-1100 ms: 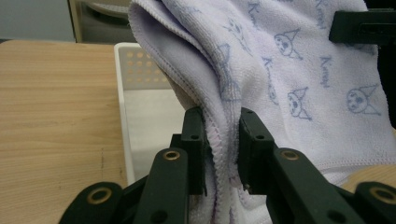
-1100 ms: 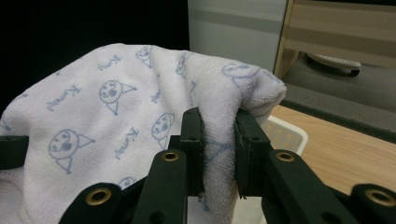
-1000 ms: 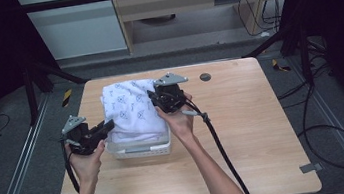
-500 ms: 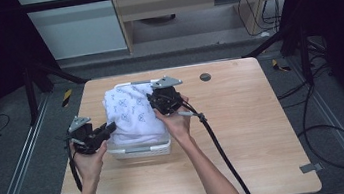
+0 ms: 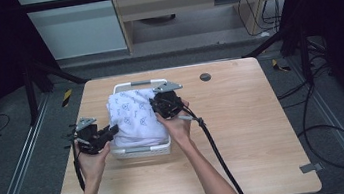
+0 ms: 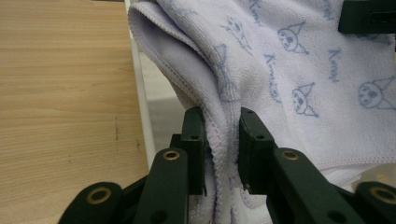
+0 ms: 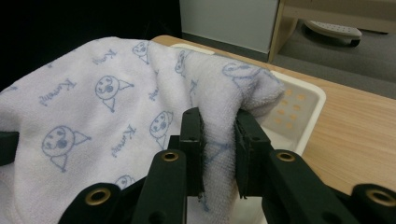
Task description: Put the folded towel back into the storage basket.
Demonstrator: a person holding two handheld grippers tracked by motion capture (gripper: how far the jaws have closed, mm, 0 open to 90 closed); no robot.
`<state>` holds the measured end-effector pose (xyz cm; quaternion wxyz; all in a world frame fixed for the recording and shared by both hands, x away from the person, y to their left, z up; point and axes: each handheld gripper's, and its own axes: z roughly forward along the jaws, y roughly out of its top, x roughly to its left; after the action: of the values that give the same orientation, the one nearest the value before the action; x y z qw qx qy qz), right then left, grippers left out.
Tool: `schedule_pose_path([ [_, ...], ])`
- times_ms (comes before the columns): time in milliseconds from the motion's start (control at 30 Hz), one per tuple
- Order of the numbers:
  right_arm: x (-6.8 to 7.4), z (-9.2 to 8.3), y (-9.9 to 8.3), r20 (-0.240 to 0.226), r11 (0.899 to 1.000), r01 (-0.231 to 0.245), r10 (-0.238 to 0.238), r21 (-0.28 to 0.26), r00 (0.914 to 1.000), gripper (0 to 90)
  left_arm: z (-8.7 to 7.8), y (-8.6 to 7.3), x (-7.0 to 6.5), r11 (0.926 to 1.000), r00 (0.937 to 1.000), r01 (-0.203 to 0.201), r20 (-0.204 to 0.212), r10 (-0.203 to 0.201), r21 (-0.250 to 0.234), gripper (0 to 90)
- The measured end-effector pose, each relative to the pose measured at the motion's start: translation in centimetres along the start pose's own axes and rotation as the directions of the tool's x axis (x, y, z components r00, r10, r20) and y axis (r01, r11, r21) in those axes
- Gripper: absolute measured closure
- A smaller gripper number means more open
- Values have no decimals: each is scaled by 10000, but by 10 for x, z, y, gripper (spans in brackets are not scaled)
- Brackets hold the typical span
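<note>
The towel [image 5: 135, 119] covers most of the white basket [image 5: 142, 151], so the basket's inside and its left and right walls are hidden in the high view; just the far rim and the near wall show. In the right gripper view a stretch of the basket's perforated wall [image 7: 292, 109] peeks out past the cloth. How far the towel reaches down into the basket cannot be made out.

The towel, pale with a blue cartoon-face print, is draped over the basket on the tabletop [image 5: 265, 130], and its long axis runs from the near edge of the tabletop toward the far edge, with its far end bunched higher than the near one.

The left gripper [image 5: 109, 132] is clamped on a folded hem at the towel's near left corner; in the left gripper view the hem [image 6: 219, 154] is pinched between the jaws. The right gripper [image 5: 158, 104] is closed on a thick fold at the towel's far right side.
</note>
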<state>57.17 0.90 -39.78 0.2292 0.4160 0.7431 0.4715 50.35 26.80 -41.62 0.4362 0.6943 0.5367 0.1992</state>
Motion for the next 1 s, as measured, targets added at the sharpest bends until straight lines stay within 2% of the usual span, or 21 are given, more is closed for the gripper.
schedule_pose_path([
  [533,2,12,-14,235,9983,168,-181,552,9996,745,12,-6,0,9984,9992,-237,-296,252,512,731],
  [600,0,15,-16,252,9976,116,-134,679,9996,729,14,-7,-1,9979,9988,-313,-362,334,572,702],
  [667,-1,17,-17,300,9965,265,-290,791,9991,702,15,-7,-1,9982,9980,-330,-528,357,503,666],
  [767,-3,20,-21,450,9943,557,-600,909,9972,658,11,-5,0,9996,9987,-194,-467,205,221,630],
  [1000,-5,13,-17,382,9963,450,-479,729,9981,614,3,-1,-3,9995,9990,-271,-349,266,-162,610],
])
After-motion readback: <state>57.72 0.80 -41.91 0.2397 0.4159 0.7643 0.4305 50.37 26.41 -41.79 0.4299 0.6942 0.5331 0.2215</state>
